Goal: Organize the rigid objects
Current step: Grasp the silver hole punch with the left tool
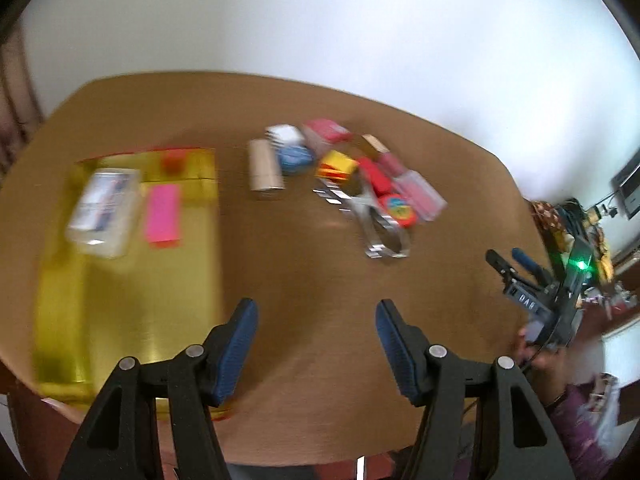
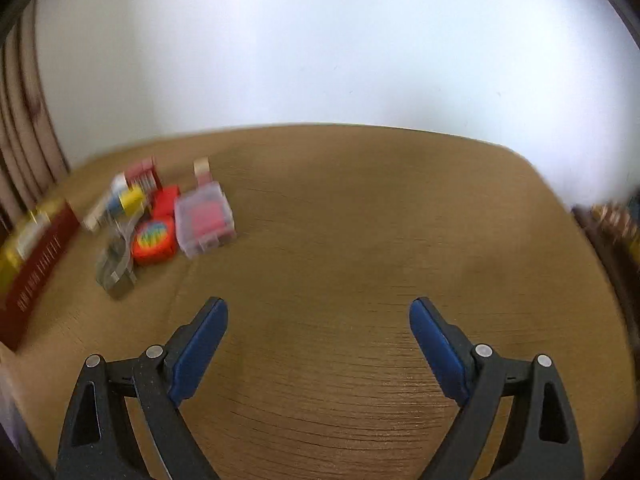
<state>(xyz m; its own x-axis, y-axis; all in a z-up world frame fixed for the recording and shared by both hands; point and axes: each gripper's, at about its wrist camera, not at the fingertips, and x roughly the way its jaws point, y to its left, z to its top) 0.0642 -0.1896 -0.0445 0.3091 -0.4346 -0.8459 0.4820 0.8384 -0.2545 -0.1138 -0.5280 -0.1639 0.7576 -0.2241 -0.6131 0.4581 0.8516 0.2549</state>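
A pile of small rigid objects lies mid-table: a tan block [image 1: 264, 170], a blue round tin [image 1: 295, 159], a yellow box [image 1: 338, 165], a rainbow disc [image 1: 399, 209] [image 2: 154, 240], a clear box with pink contents [image 1: 422, 194] [image 2: 205, 220], a clear tape dispenser [image 1: 382, 232] [image 2: 116, 266]. A gold box [image 1: 132, 280] at left holds a clear case [image 1: 105, 210], a pink pad [image 1: 162, 210] and a red item [image 1: 174, 162]. My left gripper [image 1: 316, 316] is open and empty above bare table. My right gripper [image 2: 318, 312] [image 1: 508, 260] is open and empty, right of the pile.
The round wooden table [image 2: 360, 240] stands against a white wall. The gold box's red side [image 2: 38, 260] shows at the left in the right wrist view. Clutter [image 1: 580, 220] lies beyond the table's right edge. Curtains [image 2: 20, 140] hang at left.
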